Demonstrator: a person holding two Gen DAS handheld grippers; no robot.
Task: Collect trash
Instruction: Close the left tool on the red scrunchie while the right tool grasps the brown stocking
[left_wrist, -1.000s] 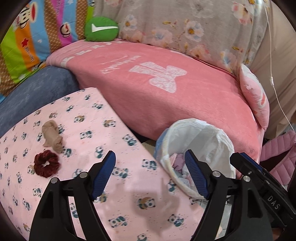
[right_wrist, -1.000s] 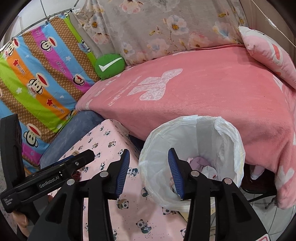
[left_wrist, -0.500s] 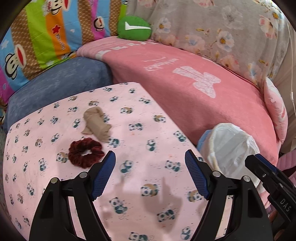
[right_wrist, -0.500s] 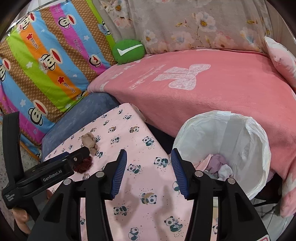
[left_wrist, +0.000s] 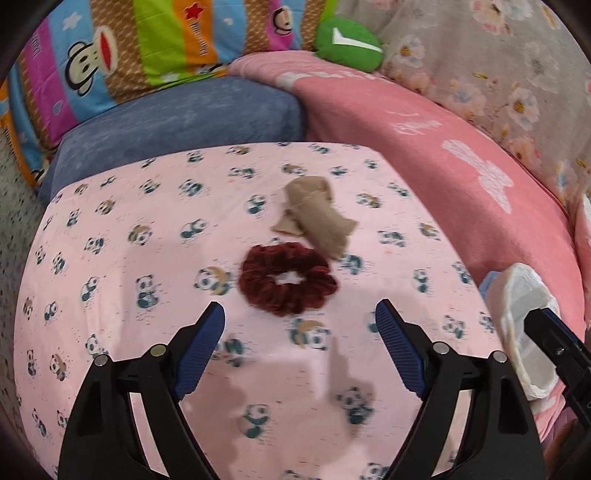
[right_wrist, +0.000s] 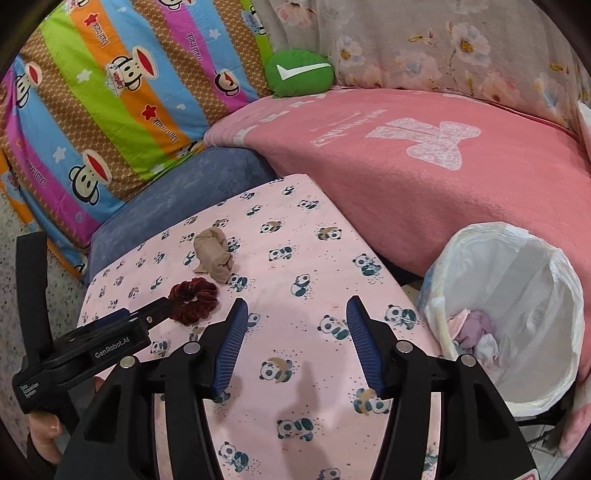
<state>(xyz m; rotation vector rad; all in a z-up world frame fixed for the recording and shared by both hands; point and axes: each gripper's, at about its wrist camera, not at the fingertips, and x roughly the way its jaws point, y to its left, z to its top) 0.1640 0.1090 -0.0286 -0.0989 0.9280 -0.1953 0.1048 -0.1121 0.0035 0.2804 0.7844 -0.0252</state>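
Right wrist view alone shows inside the bin (right_wrist: 517, 280): crumpled trash in its white liner. Left gripper (left_wrist: 299, 325) jaws opening, empty, above the dark red scrunchie (left_wrist: 288, 278); beige sock (left_wrist: 317, 216) just beyond. Right gripper (right_wrist: 295, 325) opening, empty. Left gripper reads "GenRobot.AI".

This is a home, most likely a living room or a bedroom. A sofa (right_wrist: 177, 188) with blue cushion fills the upper part of the frame, covered by a pink blanket (right_wrist: 424, 177). At upper left hangs a striped cloth (right_wrist: 110, 96) with cartoon monkeys, at upper right a floral cloth (right_wrist: 443, 40). A green pillow (right_wrist: 299, 74) sits at top centre. In the lower half is a table (right_wrist: 303, 258) under a panda cloth, and at right a bin (right_wrist: 517, 266) with a white bag.
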